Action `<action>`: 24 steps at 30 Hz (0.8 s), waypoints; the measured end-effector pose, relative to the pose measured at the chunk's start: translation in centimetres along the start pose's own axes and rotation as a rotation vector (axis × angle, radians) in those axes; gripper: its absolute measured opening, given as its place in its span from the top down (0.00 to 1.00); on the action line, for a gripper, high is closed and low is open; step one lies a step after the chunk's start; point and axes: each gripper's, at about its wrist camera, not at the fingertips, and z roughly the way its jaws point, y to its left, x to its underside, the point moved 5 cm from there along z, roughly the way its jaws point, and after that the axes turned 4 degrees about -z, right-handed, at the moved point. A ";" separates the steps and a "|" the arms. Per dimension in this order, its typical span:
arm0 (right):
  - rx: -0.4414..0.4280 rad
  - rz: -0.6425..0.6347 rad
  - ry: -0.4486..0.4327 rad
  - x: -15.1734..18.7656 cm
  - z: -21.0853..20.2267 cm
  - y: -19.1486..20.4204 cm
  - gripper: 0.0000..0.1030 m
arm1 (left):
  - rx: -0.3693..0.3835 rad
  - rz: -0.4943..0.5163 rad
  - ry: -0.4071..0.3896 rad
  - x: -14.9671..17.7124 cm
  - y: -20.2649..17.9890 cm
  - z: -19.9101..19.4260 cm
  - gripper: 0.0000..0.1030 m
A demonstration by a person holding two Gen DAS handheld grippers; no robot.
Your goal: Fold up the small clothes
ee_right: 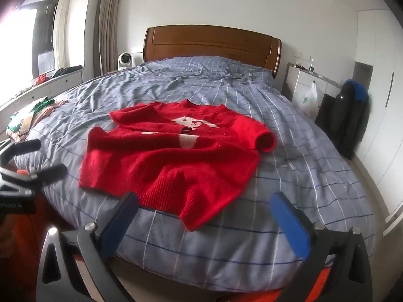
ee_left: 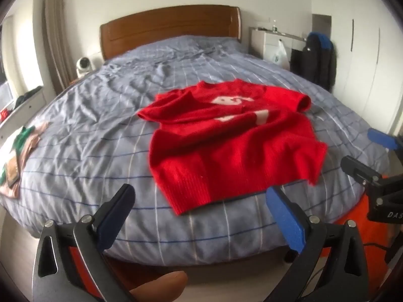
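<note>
A small red knit sweater [ee_left: 226, 141] with a white motif lies rumpled on the grey checked bed [ee_left: 100, 130], hem toward me, one sleeve folded across the chest. It also shows in the right wrist view [ee_right: 171, 156]. My left gripper [ee_left: 201, 201] is open and empty, held just short of the hem above the bed's foot edge. My right gripper [ee_right: 204, 209] is open and empty, also just short of the hem. The right gripper shows at the right edge of the left view [ee_left: 362, 151]; the left gripper shows at the left edge of the right view [ee_right: 47, 158].
A pile of green and pink clothes [ee_left: 17, 151] lies at the bed's left edge. A wooden headboard [ee_left: 171, 30] stands at the far end, a white fan [ee_left: 84, 66] to its left. A nightstand [ee_right: 304, 85], a plastic bag and a dark jacket [ee_right: 350, 115] stand to the right.
</note>
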 end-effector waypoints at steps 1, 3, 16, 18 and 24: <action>-0.004 -0.007 0.004 -0.1 0.5 0.2 0.00 | -0.010 0.002 -0.001 0.4 -0.4 0.1 0.00; -0.009 -0.017 0.017 -0.1 1.7 0.6 0.00 | -0.031 -0.022 -0.014 1.7 -0.7 0.4 0.00; 0.004 0.017 0.039 -0.4 2.9 0.0 0.00 | -0.083 -0.015 -0.045 2.4 -0.3 0.6 0.00; 0.013 0.024 0.039 -0.4 2.9 -0.3 0.00 | -0.085 -0.014 -0.043 2.5 -0.3 0.6 0.00; 0.015 0.029 0.037 -0.5 2.9 -0.4 0.00 | -0.087 -0.013 -0.028 2.9 -0.3 0.9 0.00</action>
